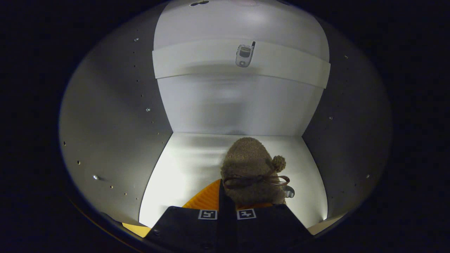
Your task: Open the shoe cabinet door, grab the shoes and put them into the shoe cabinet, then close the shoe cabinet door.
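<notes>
A brown fuzzy shoe [250, 165] with a dark ribbon bow, a pom-pom and an orange lining [207, 198] sits just ahead of my fingers, inside the white shoe cabinet. It is low over the cabinet's floor [186, 165], toe toward the back wall. My gripper [226, 213] is shut, with its two fingers drawn close together on the shoe's near rim. The heel end is hidden behind the fingers, and I cannot tell whether the sole rests on the floor.
The cabinet's back wall [232, 105] stands beyond the shoe, crossed higher up by a white rail [197, 63] bearing a small metal fitting [244, 54]. Grey side walls [116, 123] with rows of small holes close in on both sides. Bare floor lies left of the shoe.
</notes>
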A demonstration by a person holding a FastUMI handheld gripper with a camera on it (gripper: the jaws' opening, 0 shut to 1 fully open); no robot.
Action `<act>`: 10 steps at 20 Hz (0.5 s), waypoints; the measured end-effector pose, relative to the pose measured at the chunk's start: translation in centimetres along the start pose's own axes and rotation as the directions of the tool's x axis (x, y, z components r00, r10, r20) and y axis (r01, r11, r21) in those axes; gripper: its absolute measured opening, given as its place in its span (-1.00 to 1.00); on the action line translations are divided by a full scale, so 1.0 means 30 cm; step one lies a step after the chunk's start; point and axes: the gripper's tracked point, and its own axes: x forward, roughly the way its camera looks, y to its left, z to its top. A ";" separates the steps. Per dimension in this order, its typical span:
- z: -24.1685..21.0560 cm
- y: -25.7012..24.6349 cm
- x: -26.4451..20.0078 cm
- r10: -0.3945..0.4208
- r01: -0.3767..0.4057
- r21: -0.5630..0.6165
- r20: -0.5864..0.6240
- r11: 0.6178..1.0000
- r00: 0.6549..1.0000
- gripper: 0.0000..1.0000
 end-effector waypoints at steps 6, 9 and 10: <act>-0.020 0.021 0.011 -0.006 0.005 -0.026 -0.008 1.000 1.000 -0.66; -0.025 0.027 -0.031 0.008 -0.008 -0.009 -0.013 1.000 1.000 -0.40; -0.028 0.033 -0.050 0.020 -0.020 -0.006 -0.011 1.000 1.000 -0.17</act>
